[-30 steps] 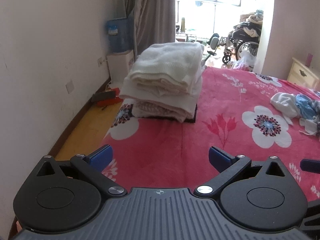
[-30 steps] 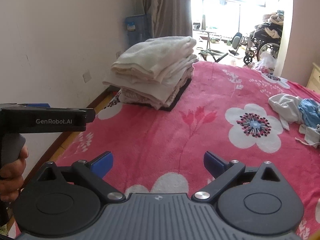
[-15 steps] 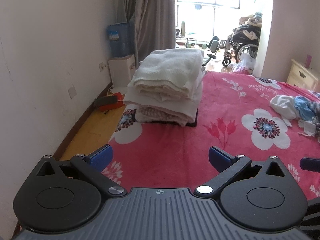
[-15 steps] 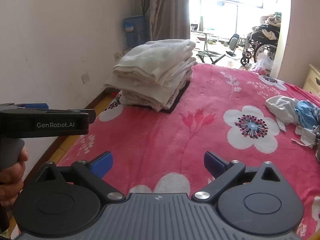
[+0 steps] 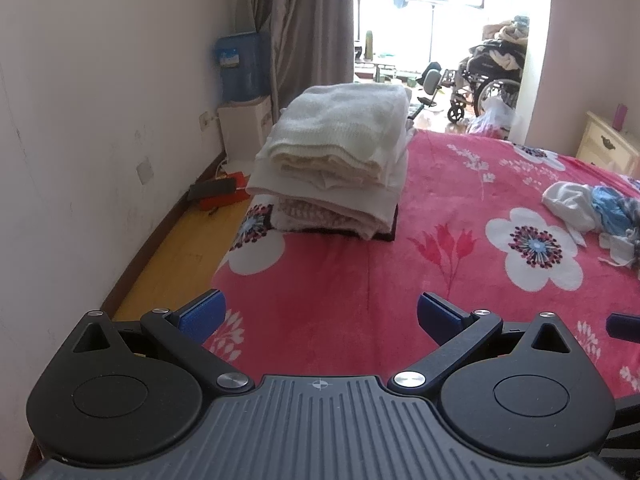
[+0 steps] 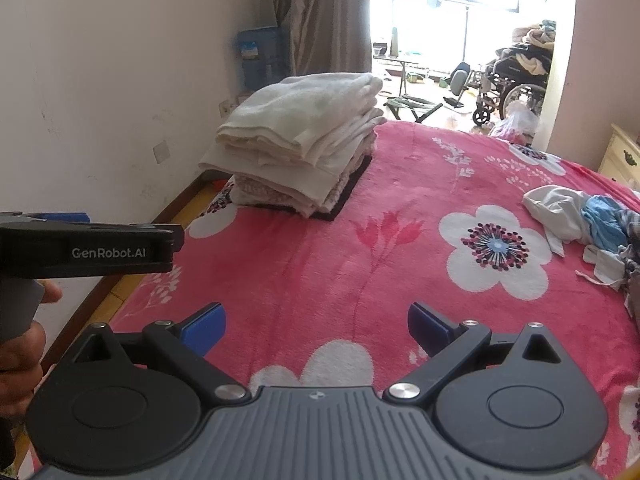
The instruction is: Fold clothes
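Your pink floral bed (image 5: 360,280) carries folded clothes (image 5: 336,160) at its far-left corner; both grippers, left gripper (image 5: 319,316) marked "GenRobot.AI" and right gripper (image 6: 316,326), gape empty.

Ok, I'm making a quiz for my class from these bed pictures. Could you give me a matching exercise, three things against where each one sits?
Things:
1. folded stack
2. unfolded clothes
3. wheelchair

Places:
A. on the floor past the bed, by the window
B. right side of the bed
C. bed's left edge, near the wall

Pairs: 1-C, 2-B, 3-A
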Motion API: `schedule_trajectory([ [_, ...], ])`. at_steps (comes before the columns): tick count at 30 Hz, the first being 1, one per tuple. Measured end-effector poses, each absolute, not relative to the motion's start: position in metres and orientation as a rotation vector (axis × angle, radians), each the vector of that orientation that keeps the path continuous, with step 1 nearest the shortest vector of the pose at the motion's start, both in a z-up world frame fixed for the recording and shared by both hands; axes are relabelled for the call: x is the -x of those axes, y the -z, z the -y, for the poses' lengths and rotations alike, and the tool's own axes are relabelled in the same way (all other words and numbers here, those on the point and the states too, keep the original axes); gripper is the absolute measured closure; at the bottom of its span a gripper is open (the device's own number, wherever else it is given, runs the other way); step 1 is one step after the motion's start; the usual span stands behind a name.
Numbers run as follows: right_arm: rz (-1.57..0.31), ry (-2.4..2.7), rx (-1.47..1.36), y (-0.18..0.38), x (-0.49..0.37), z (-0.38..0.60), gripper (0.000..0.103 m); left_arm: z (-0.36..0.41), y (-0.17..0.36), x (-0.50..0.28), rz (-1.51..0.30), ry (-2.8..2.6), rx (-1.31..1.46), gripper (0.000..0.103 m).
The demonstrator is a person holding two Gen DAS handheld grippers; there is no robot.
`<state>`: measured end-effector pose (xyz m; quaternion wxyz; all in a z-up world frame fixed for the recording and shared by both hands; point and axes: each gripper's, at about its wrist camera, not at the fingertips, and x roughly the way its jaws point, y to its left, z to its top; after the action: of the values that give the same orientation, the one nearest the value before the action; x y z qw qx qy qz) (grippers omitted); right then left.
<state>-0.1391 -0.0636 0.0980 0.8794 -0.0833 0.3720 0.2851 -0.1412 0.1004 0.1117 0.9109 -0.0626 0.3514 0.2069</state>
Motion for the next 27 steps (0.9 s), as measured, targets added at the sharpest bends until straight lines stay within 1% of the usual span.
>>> schedule_trajectory([
  [27, -0.770, -0.584, 0.209, -0.0978, 0.1448, 0.0611, 0.003, -0.0976, -0.1127, 0.1410, -0.724, -0.429, 0.096, 0.000],
])
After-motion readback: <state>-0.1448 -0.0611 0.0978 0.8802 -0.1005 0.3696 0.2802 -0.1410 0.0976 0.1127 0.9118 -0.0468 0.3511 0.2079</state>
